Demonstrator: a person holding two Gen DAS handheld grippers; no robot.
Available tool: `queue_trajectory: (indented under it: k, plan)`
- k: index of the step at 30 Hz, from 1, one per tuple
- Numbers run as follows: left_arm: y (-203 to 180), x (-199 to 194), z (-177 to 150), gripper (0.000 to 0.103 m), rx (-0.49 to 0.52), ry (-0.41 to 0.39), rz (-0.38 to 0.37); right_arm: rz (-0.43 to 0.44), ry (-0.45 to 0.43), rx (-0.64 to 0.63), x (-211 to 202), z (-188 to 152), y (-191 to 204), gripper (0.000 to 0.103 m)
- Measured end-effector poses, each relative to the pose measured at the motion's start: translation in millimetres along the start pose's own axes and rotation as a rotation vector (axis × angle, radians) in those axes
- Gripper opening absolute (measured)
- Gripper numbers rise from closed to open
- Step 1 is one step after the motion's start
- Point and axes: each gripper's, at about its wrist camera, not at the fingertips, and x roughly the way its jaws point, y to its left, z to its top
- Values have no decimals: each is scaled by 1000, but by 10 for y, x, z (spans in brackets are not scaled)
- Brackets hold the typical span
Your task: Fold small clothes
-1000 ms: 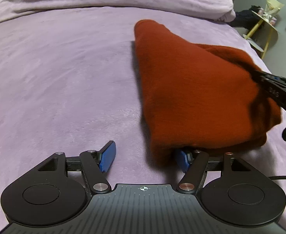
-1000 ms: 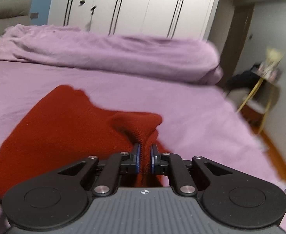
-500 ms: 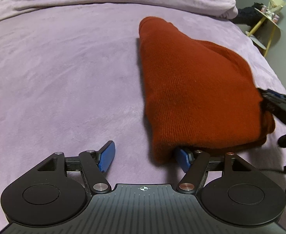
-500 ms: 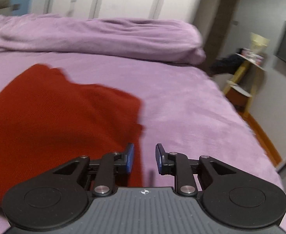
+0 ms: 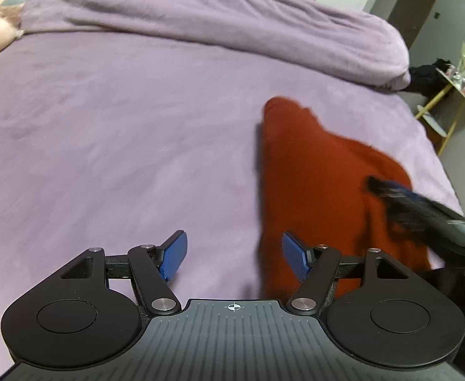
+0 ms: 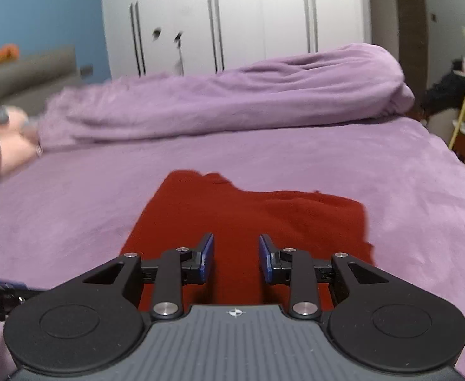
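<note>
A rust-red knitted garment (image 5: pixel 321 187) lies folded flat on the purple bedspread (image 5: pixel 121 133); it also shows in the right wrist view (image 6: pixel 248 216). My left gripper (image 5: pixel 234 255) is open and empty, just off the garment's left near edge, its right finger in front of the cloth. My right gripper (image 6: pixel 236 255) is open and empty, hovering over the garment's near part. The right gripper also shows, blurred, in the left wrist view (image 5: pixel 388 190) above the garment's right side. The left gripper's tip shows at the left edge of the right wrist view (image 6: pixel 1 289).
A bunched purple duvet (image 5: pixel 232 22) lies along the far side of the bed. A pink plush toy (image 6: pixel 1 143) sits at the far left. A yellow-legged side table (image 5: pixel 448 104) stands off the bed's right edge. White wardrobe doors (image 6: pixel 232 19) stand behind.
My right gripper let go of the garment's corner, opened, and swung over the garment. My left gripper pulled back from under the garment's edge and lifted. The garment now lies flat.
</note>
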Motion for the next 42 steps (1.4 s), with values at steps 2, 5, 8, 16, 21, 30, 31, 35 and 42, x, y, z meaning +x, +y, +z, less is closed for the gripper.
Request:
queue_trajectory:
  k: [2,5,8,16,21,30,31,35,42]
  plan:
    - [-142,103,99,73,19,-18,13,-17,12,-6,187,83,47,29]
    - [-301,355,267,73,6,-25,13,-58,37,4,419,169,9,27]
    - [-470,644,427,73,14,-37,20,-127,63,32,643,204,-229,23]
    - [-800,1265,756,78,110,-66,67,-227,74,169,930,171,-661,23]
    - [-738,1412,651,86,98,-87,74,-224,38,162,1001,92,-726,25]
    - [-602,1041,570,91,134,-74,38,-159,-1,238,862,59,-845,33]
    - [-527,940,522,91,104,-58,8,-142,-9,264,766,55,-858,38]
    - [-164,436,94,89,26,-33,-103,-103,-25,346,116,-161,-849,65]
    - [-201,-20,-620,86,164,-33,-74,125,7,842,-967,-1123,-1189,58]
